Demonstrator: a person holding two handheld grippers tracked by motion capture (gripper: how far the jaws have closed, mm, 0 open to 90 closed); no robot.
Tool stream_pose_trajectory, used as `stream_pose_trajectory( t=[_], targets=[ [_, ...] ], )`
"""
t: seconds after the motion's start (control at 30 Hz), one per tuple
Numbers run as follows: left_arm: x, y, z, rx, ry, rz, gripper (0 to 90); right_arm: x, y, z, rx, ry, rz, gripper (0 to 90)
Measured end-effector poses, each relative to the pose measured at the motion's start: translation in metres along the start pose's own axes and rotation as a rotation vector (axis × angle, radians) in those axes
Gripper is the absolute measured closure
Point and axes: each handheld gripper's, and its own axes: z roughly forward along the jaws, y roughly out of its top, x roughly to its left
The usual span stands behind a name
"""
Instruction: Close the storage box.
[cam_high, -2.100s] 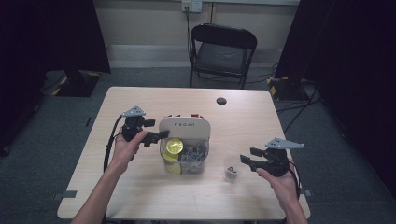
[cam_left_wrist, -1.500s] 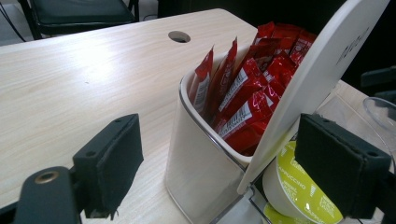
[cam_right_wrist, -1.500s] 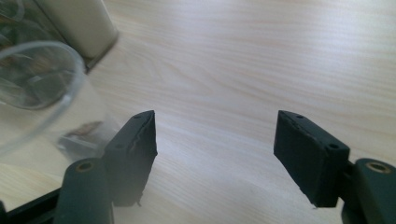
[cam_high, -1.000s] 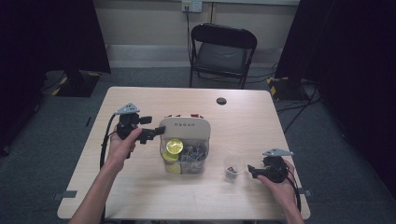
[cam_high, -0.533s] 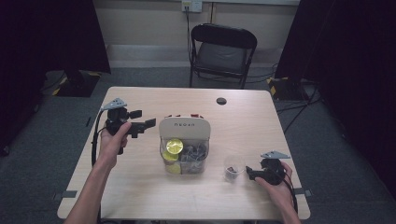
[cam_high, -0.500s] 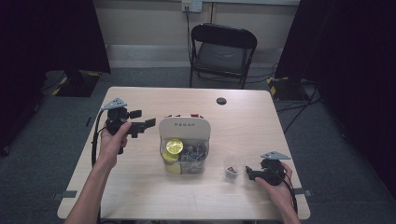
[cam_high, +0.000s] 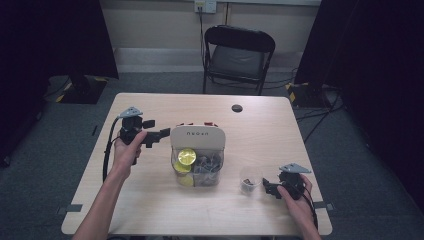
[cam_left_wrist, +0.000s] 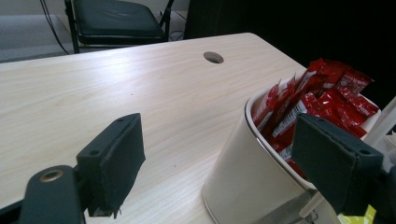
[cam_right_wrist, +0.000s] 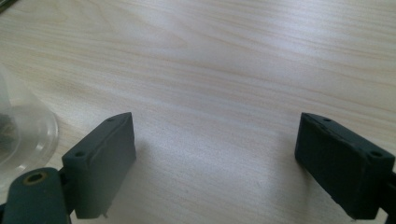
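The small clear cup stands released on the worktop at three o'clock of the organizer, both the right claw and left claw apart and empty, so little seems left.

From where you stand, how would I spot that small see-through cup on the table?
Start at the wooden table and find the white organizer box in its middle. Look toward the near right corner: the small clear plastic cup stands alone between the box and the right hand-held gripper. Unlike the box, it is transparent, round, with something dark at its bottom.
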Motion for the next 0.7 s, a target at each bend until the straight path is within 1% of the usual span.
stream_pose_trajectory(
  t=[0.03, 0.1, 0.13, 0.23, 0.5, 0.63, 0.7],
  targets=[
    [0.000, 0.000, 0.000, 0.000, 0.000, 0.000, 17.1, 0.000, 0.000, 0.000, 0.000, 0.000, 0.000, 11.8],
    [-0.002, -0.001, 0.000, -0.007, -0.018, -0.008, 17.1, 0.000, 0.000, 0.000, 0.000, 0.000, 0.000, 11.8],
    [-0.003, -0.001, 0.000, -0.006, -0.017, -0.009, 17.1, 0.000, 0.000, 0.000, 0.000, 0.000, 0.000, 11.8],
    [-0.005, 0.000, 0.001, -0.008, -0.025, 0.004, 17.8, 0.000, 0.000, 0.000, 0.000, 0.000, 0.000, 11.8],
    [-0.008, 0.001, -0.002, -0.013, -0.026, 0.010, 20.5, 0.000, 0.000, 0.000, 0.000, 0.000, 0.000, 11.7],
    [-0.010, 0.003, -0.004, -0.026, -0.029, 0.005, 21.4, 0.000, 0.000, 0.000, 0.000, 0.000, 0.000, 11.8],
    [-0.011, 0.003, -0.005, -0.025, -0.031, 0.011, 21.7, 0.000, 0.000, 0.000, 0.000, 0.000, 0.000, 11.8]
  ],
)
